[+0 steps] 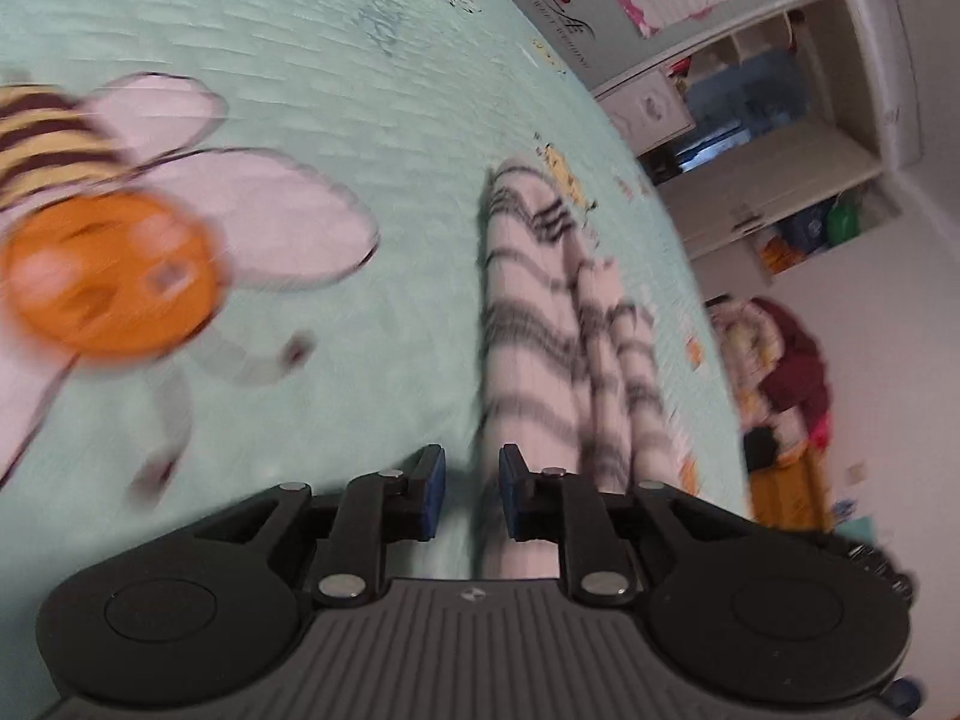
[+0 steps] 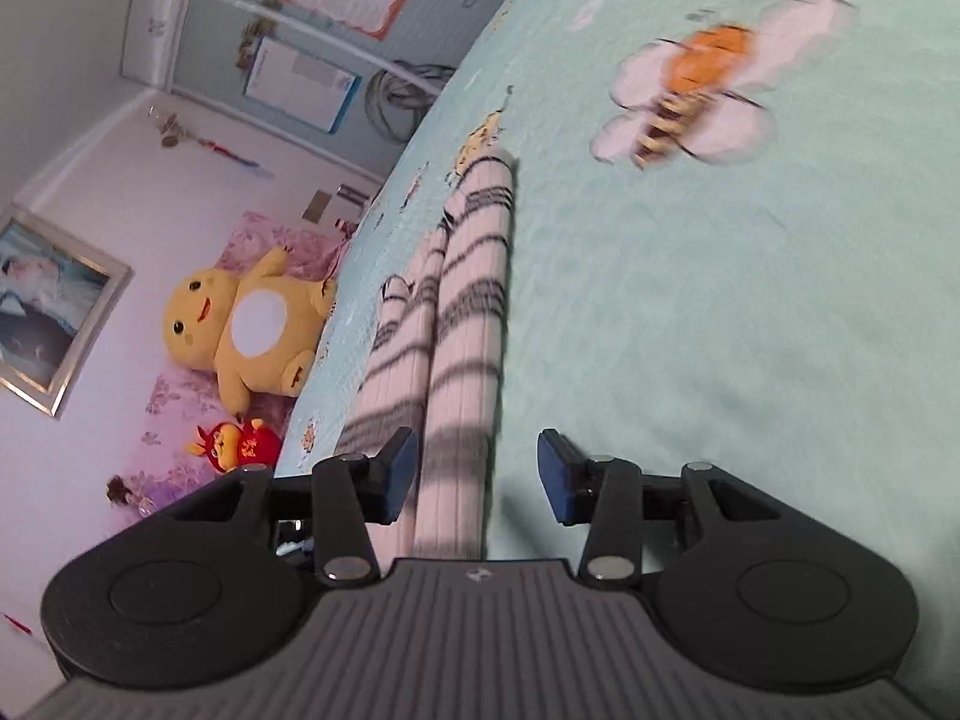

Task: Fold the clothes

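Striped garment (image 2: pixel 462 324) lies in a narrow folded strip on the bed (image 2: pixel 690 330), centre frame; soft, light, limp. Take hold at its near end. Left gripper (image 1: pixel 471 492) jaws narrowly apart, right gripper (image 2: pixel 477 468) jaws wide; neither holds cloth.

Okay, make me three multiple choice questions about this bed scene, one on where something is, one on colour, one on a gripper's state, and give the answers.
1. Where does the striped garment lie?
A. near the edge of the bedspread
B. on the floor
C. on a shelf

2. What colour are its stripes?
A. red
B. dark grey on white
C. green

3. How does the right gripper stand?
A. shut on the garment
B. out of view
C. open over the garment's end

Answers: A, it runs along the bed's edge; B, dark bands on pale cloth; C, there are wide gaps between its fingers and the cloth.
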Demonstrator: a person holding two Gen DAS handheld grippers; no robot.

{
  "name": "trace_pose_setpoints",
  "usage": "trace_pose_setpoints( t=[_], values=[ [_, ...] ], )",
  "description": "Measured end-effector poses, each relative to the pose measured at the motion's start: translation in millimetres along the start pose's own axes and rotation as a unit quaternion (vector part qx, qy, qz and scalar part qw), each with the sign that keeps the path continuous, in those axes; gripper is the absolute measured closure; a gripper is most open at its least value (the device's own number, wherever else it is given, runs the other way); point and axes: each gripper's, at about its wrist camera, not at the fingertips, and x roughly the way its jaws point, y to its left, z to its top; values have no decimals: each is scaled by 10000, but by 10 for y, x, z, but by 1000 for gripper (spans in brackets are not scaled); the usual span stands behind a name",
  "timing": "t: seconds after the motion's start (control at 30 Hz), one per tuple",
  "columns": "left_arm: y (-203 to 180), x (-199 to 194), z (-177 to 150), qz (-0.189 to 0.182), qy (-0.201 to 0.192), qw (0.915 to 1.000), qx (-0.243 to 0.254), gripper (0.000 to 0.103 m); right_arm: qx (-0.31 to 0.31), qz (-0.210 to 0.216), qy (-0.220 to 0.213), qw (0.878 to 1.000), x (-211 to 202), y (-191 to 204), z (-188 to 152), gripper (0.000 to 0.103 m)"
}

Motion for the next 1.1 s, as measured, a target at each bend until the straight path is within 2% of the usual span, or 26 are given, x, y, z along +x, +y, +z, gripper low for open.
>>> trace_pose_setpoints(
  t=[0.3,0.43,0.47,0.5,0.53,0.57,0.6,0.73,0.9,1.1],
  values=[
    [-176,828,774,-216,-97,9996,133,80,-26,388,116,9992,1165,5,923,58],
    [-321,984,872,-11,-128,9996,238,81,-27,351,257,9990,1483,77,1138,58],
    [-400,988,860,126,-155,9988,446,83,-78,287,300,9991,1543,107,1173,59],
    [-488,977,837,274,-201,9969,711,86,-275,104,356,9989,1568,170,1170,62],
    [-569,922,811,318,-262,9951,896,90,-488,-84,399,9980,1587,236,1158,71],
    [-646,855,783,336,-327,9933,1059,91,-747,-290,406,9960,1586,310,1122,89],
    [-724,789,756,353,-392,9911,1221,91,-971,-440,388,9935,1571,385,1088,89],
    [-1044,418,694,217,-612,9845,1627,92,-1456,-404,57,9885,1326,707,972,91],
    [-1465,-294,496,-273,-736,9765,2005,92,-2078,-136,-154,9779,818,1313,778,91],
    [-1678,-1261,-226,-847,-882,9651,2317,92,-2670,244,-296,9629,-91,1934,221,91]
  ],
)
